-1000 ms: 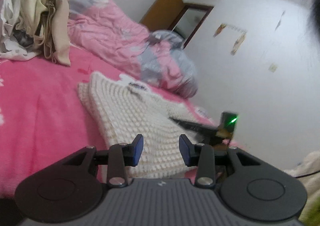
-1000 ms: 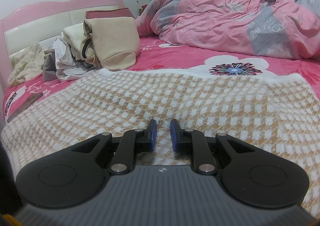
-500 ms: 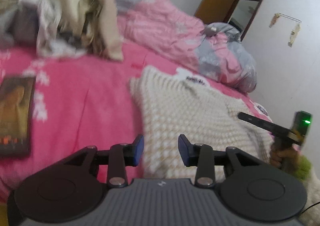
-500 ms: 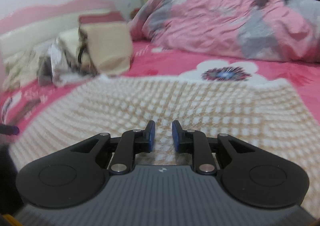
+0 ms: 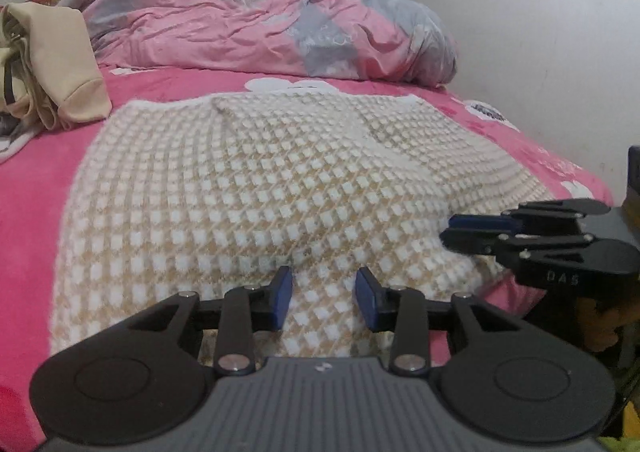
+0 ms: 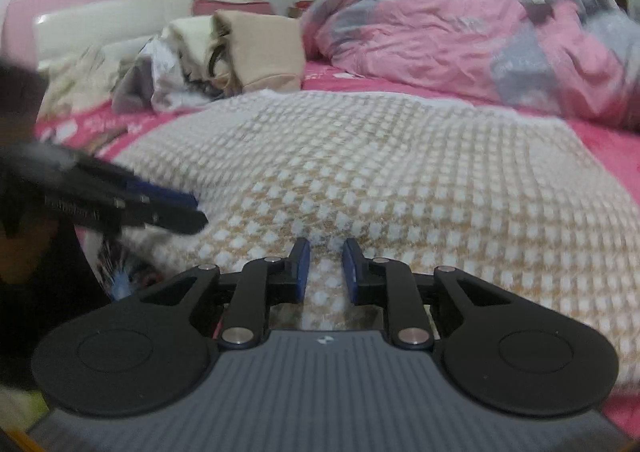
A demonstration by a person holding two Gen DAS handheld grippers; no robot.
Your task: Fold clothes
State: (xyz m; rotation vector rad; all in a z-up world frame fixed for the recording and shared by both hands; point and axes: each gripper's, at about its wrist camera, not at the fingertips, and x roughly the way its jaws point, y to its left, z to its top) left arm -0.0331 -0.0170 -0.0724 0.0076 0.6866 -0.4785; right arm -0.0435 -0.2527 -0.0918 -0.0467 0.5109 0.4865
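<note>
Both grippers at bed's near edge: left gripper [image 5: 324, 294] wide, right gripper [image 6: 323, 270] narrow, both empty. Risk: we pinch only the sweater [image 5: 280, 180] top layer, fold skews.

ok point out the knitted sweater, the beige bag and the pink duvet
knitted sweater [image 5: 256, 188], left wrist view, middle of the checked knit
beige bag [image 5: 64, 64], left wrist view, its flat side panel
pink duvet [image 5: 224, 32], left wrist view, crumpled pink top

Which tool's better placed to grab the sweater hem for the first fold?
Right, likely: the right tool has a narrow gap, with the sweater hem showing between its tips. The left tool gapes wider over the hem.
</note>
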